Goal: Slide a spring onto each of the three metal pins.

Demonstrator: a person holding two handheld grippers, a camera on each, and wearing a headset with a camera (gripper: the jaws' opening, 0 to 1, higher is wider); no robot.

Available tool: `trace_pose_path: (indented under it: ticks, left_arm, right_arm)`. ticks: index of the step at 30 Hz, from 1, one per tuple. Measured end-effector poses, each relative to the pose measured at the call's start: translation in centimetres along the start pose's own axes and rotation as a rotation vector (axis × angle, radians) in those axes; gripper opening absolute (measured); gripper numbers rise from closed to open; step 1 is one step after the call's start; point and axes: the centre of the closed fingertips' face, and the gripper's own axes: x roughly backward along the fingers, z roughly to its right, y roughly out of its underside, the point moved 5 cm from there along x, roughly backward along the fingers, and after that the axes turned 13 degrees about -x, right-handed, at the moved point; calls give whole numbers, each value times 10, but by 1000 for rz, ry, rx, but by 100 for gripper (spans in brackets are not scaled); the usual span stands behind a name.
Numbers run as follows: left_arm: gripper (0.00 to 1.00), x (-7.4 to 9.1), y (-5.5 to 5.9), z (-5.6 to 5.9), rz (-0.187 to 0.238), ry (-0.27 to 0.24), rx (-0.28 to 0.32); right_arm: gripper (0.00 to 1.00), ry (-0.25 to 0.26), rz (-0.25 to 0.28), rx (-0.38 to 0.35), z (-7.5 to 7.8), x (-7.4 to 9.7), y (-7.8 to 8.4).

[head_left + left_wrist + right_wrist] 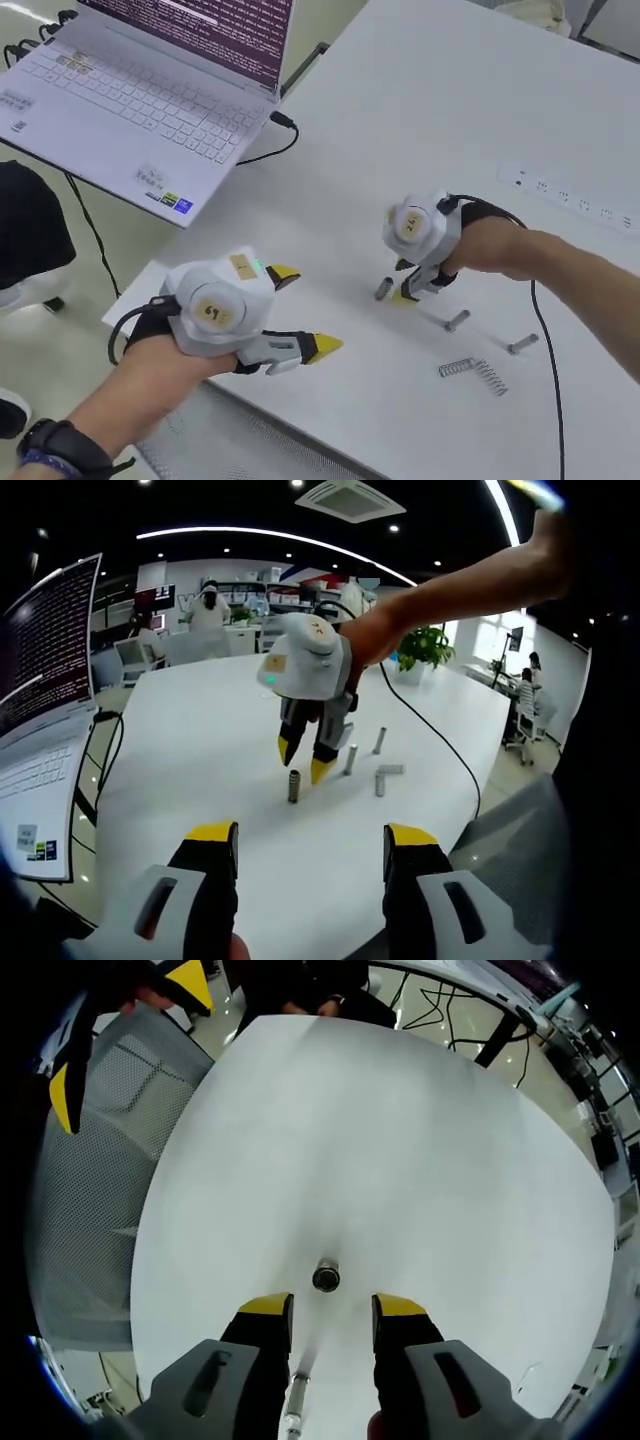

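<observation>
We see right tool (pixel 333 1305) spread over upright pin (pixel 325 1278), left tool (pixel 310 834) spread, idle; pin 1 looks sprung, next grab loose spring (pixel 458 367).

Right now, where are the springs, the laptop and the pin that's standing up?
springs (pixel 457 367): head view, middle of the left spring's coils.
laptop (pixel 130 95): head view, on its keyboard.
standing pin (pixel 326 1278): right gripper view, on its round top end.
</observation>
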Motion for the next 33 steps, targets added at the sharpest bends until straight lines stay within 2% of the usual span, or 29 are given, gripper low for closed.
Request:
trace_pose_path:
  ticks: [8,15,16,21,24,25,26,29,33]
  left_arm:
    - [56,1,-1,5,-4,11,-1]
    - [56,0,-2,10,-4,21,-4]
    - [56,0,-1,11,-6,23,-5]
    - [56,0,-2,16,-7,31,-5]
    - [56,1,-2,20,-10,36,-7]
    - [56,0,-2,20,-9,37,-7]
    - [56,0,-2,21,-11,39,-8]
    - [56,0,-3,22,-11,41,-10]
    - [56,-1,-5,23,-7,40,-8]
  right_arm:
    - [31,38,30,-55,-2,10,16]
    - [32,69,106,-158,-3,17,27]
    - [32,80,133,-189,-4,21,28]
    - [34,133,213,-255,-5,28,31]
    - [35,163,296,-334,-3,35,32]
    - [35,166,306,-344,-3,36,32]
    - [35,177,346,-380,-2,39,33]
    - [36,196,413,-428,-2,46,35]
    - [38,226,450,-452,-5,51,42]
